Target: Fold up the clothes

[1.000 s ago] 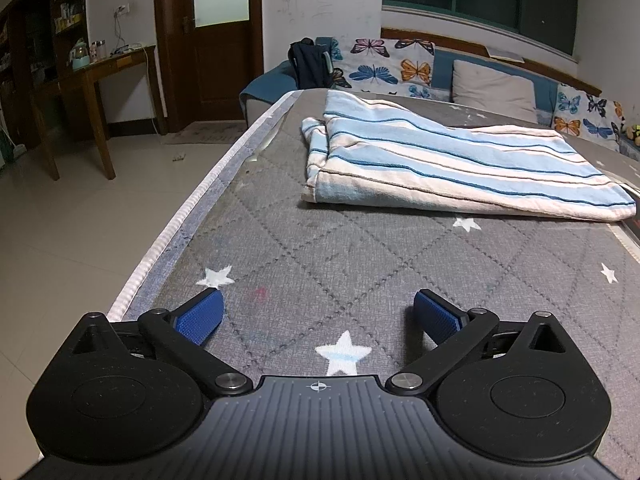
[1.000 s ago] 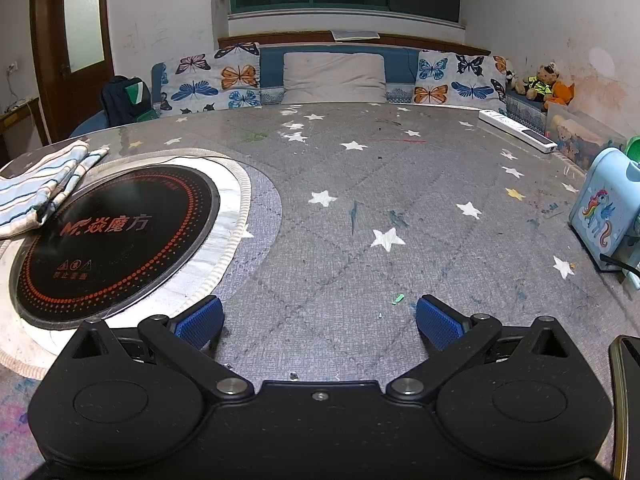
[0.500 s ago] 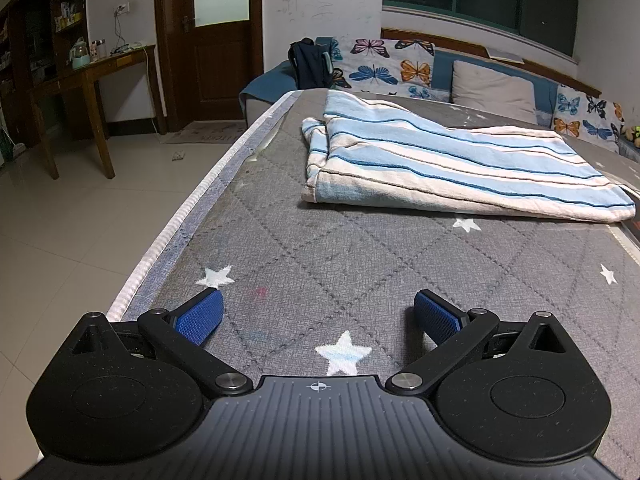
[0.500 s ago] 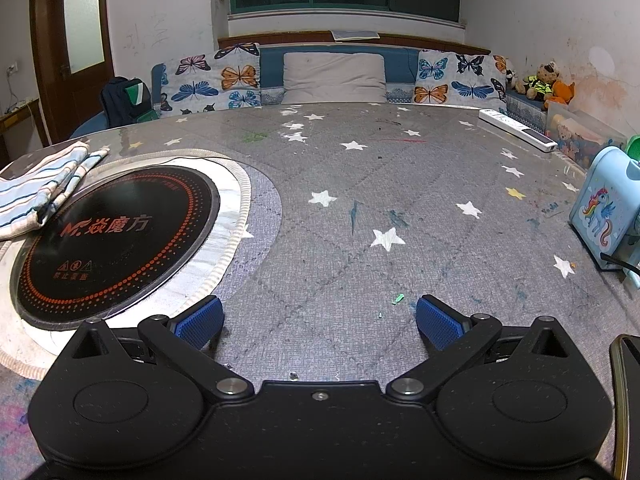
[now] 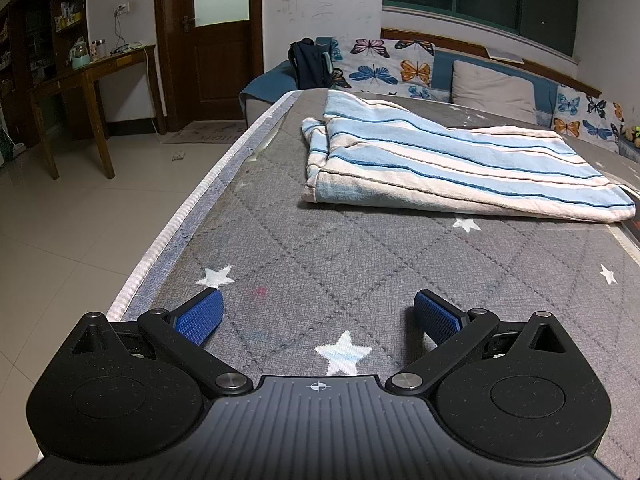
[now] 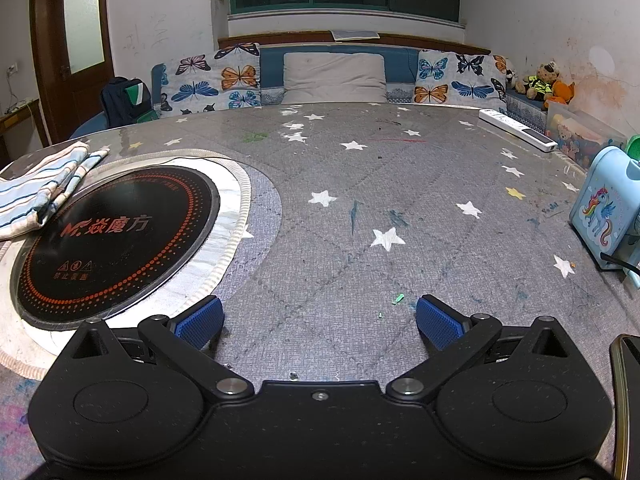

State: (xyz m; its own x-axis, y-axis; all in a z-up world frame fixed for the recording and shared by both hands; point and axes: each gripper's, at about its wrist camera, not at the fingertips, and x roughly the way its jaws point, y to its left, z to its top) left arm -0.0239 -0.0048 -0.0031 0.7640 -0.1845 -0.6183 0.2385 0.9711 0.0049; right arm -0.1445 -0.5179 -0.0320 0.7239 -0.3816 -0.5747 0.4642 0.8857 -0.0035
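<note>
Both claws sit low over a grey starred table cover, jaws spread wide and holding nothing: the left gripper point(image 5: 316, 316) faces a striped cloth point(image 5: 452, 164) lying ahead, well apart from it, while the right gripper point(image 6: 318, 318) faces bare cover beside a round black hob point(image 6: 116, 236). That cloth lies loosely folded near the table's left edge, one end touching the hob's rim. It looks soft, light and floppy, best pinched at a near corner or hem.

The right claw point(image 6: 318, 316) gapes empty over the starry desk point(image 6: 360, 200); striped cloth point(image 6: 38, 188) overlaps the black cooktop point(image 6: 116, 236).
</note>
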